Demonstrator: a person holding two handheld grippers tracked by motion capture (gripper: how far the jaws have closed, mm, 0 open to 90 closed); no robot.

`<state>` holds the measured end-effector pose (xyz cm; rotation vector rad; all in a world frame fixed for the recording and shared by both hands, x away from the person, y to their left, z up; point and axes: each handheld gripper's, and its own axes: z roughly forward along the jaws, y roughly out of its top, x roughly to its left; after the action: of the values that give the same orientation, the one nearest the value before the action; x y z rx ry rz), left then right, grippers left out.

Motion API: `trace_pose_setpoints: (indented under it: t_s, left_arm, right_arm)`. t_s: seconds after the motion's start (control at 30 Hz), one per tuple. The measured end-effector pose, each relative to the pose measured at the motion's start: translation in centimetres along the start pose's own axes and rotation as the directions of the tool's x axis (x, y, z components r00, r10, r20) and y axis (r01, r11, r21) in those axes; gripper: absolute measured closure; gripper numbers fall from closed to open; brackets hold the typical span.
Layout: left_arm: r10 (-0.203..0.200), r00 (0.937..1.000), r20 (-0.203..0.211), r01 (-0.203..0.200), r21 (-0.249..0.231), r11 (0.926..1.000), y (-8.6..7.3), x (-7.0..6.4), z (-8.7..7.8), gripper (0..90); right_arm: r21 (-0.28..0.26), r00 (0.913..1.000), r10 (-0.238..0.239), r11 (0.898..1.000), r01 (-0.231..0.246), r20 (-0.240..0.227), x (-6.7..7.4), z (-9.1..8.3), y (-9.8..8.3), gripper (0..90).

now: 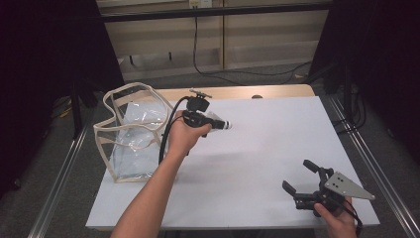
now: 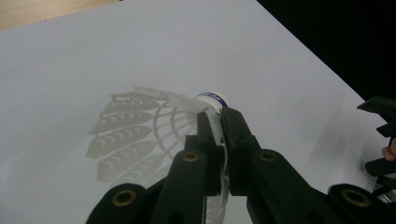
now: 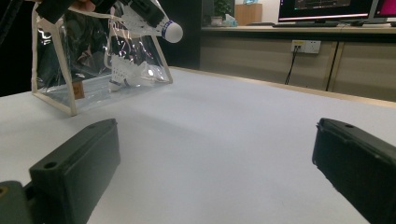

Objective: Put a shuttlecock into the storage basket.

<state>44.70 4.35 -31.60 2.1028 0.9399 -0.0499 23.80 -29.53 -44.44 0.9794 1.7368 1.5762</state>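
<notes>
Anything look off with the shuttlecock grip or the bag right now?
Slightly: the left gripper pinches the shuttlecock by its feather skirt, not the cork, so feathers look squeezed. The clear bag stands upright, its rim wavy. Nothing spilled.

The shuttlecock (image 2: 205,105) has white feathers, a white cork tip and a dark blue band around the cork; its shadow lies pale grey at nine o'clock of it. The left gripper (image 2: 215,122) is black with brass-coloured rivets. The right gripper (image 1: 301,177) is black under a grey plate. The bag (image 1: 130,134) is clear plastic edged in beige trim, with a small brown tag. The table (image 1: 267,144) is white, with a light wood strip at twelve o'clock.
</notes>
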Motion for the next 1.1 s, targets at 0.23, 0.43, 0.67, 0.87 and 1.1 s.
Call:
trace_pose_setpoints:
  t_s: [0.23, 0.43, 0.67, 0.87, 1.1]
  left_arm:
    - [0.003, 1.0000, -0.008, -0.003, 0.006, 1.0000, 0.5, -0.2, -0.9, 87.6]
    - [0.006, 1.0000, -0.006, -0.006, 0.009, 0.9999, 1.0, -0.5, -1.8, 87.6]
    - [0.007, 1.0000, -0.004, -0.007, 0.016, 0.9999, 1.5, -0.9, -2.5, 87.8]
    - [0.019, 0.9998, -0.004, -0.019, 0.026, 0.9995, 2.0, -1.2, -2.9, 87.8]
    - [0.021, 0.9998, -0.004, -0.020, 0.033, 0.9992, 2.3, -1.4, -3.5, 87.8]
  right_arm:
    - [0.000, 1.0000, 0.003, 1.000, -0.003, 0.002, 0.0, 0.0, 0.0, 0.7]
    - [-0.001, 1.0000, 0.001, 1.000, -0.001, 0.001, 0.0, 0.0, 0.0, 0.7]
    - [-0.001, 1.0000, 0.005, 1.000, -0.005, 0.000, 0.1, 0.0, 0.0, 0.7]
    - [0.002, 1.0000, 0.003, 1.000, -0.003, 0.001, 0.1, 0.0, 0.0, 0.7]
    - [0.003, 1.0000, 0.003, 1.000, -0.003, 0.000, 0.1, 0.0, 0.0, 0.7]
